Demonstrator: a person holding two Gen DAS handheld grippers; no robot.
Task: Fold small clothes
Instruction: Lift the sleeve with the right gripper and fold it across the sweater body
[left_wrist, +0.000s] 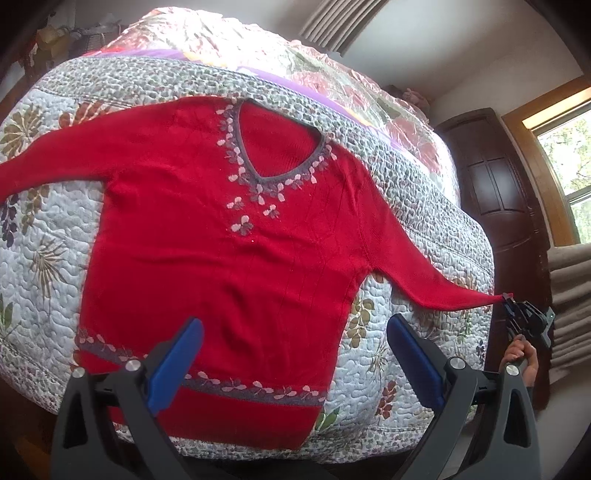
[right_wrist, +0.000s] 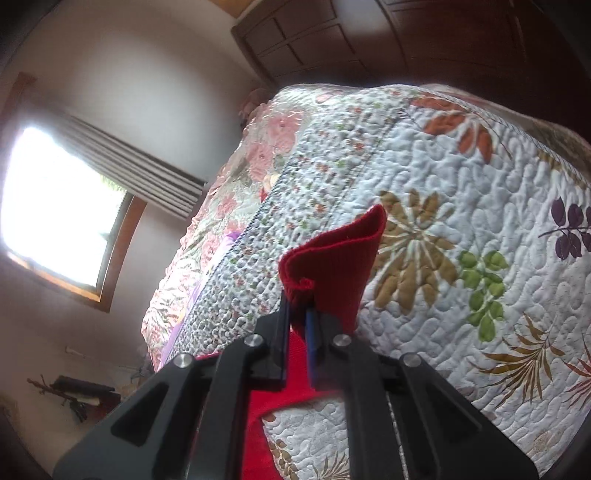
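The quilted bed (left_wrist: 424, 369) is carrying the red sweater (left_wrist: 221, 240), lying flat ahead of my left gripper (left_wrist: 295, 354), whose jaws are standing spread. My right gripper (right_wrist: 301, 314) is pinching the cuff (right_wrist: 332, 254).

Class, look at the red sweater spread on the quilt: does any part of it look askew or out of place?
Yes. The sweater lies flat except one sleeve, pulled out sideways past the quilt edge, its cuff bunched and clamped in the right tool. The left tool hangs open over the hem.
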